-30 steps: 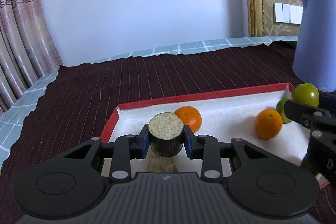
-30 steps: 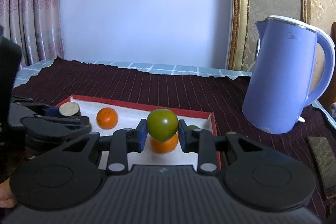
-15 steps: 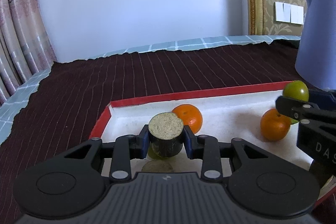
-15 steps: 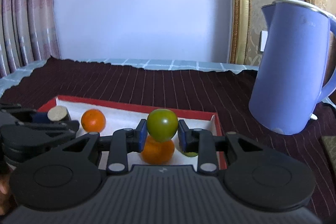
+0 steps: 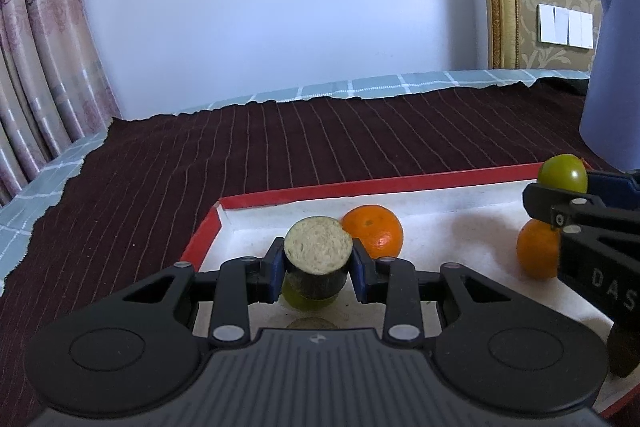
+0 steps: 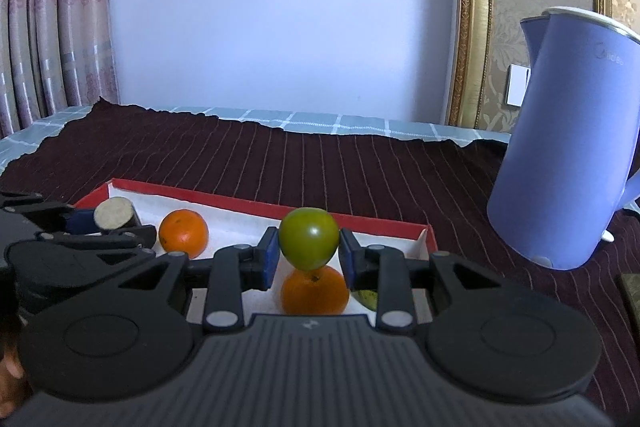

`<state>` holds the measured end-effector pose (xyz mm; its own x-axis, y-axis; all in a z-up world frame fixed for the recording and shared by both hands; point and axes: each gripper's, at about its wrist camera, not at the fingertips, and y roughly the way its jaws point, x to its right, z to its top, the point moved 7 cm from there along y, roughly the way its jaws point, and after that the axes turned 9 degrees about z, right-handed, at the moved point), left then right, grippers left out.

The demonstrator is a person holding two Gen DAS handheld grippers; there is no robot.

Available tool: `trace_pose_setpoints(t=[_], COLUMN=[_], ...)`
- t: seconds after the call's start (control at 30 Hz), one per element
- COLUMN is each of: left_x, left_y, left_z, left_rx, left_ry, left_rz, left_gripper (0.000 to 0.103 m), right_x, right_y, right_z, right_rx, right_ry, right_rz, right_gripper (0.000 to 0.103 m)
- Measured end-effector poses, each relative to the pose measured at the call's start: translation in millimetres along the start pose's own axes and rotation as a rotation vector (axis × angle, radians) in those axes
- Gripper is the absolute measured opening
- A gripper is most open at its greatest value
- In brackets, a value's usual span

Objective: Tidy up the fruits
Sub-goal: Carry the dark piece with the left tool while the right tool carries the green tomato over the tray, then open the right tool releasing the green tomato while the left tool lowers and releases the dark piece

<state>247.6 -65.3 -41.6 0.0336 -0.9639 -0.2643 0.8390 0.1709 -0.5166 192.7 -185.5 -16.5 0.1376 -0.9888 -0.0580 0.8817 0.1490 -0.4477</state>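
My left gripper (image 5: 318, 269) is shut on a dark cylinder piece with a pale cut top (image 5: 318, 247), held over the left end of the red-rimmed white tray (image 5: 280, 195). A green fruit (image 5: 298, 297) lies under it. An orange (image 5: 373, 231) sits just behind. My right gripper (image 6: 308, 254) is shut on a green tomato (image 6: 309, 243), held above a second orange (image 6: 314, 290) at the tray's right end (image 6: 428, 239). A green fruit (image 6: 368, 298) peeks beside the right finger. The left gripper also shows in the right wrist view (image 6: 112, 219).
A blue electric kettle (image 6: 568, 163) stands right of the tray on the dark striped cloth (image 6: 320, 163). A dark flat object (image 6: 632, 295) lies at the far right edge. Curtains hang at the left, a gold frame at the right.
Both grippers have moved lower and closer to the tray, each still holding its item. The right gripper now sits over the second orange.
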Motion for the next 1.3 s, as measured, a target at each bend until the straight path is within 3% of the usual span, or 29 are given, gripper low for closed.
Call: trace_pose_setpoints(t=[0.63, 0.7, 0.77, 0.9, 1.07, 1.3], left_x=[-31.1, -33.0, -34.1, -34.8, -36.4, -37.0], left_y=[10.9, 11.2, 11.5, 10.9, 11.0, 11.2], left_z=[5.3, 5.2, 4.9, 4.1, 4.0, 2.7], left_rx=[0.003, 0.002, 0.003, 0.003, -0.002, -0.006], left_ry=[-0.048, -0.052, -0.052, -0.051, -0.058, -0.051], left_rz=[0.083, 0.082, 0.089, 0.091, 0.087, 0.087], left_gripper=[0.032, 0.032, 0.032, 0.032, 0.032, 0.038], right_x=[-1.4, -1.7, -2.2, -3.0, -1.6, 0.4], right_y=[15.2, 15.2, 14.3, 12.3, 8.9, 4.2], right_z=[-6.0, -7.0, -7.7, -7.9, -8.2, -11.0], right_rx=[-0.018, -0.018, -0.013, -0.006, 0.010, 0.016], right_ry=[-0.001, -0.009, -0.015, -0.018, -0.022, -0.014], right_rz=[-0.015, -0.020, -0.028, -0.030, -0.038, -0.033], right_gripper=[0.029, 0.032, 0.043, 0.046, 0.061, 0.063])
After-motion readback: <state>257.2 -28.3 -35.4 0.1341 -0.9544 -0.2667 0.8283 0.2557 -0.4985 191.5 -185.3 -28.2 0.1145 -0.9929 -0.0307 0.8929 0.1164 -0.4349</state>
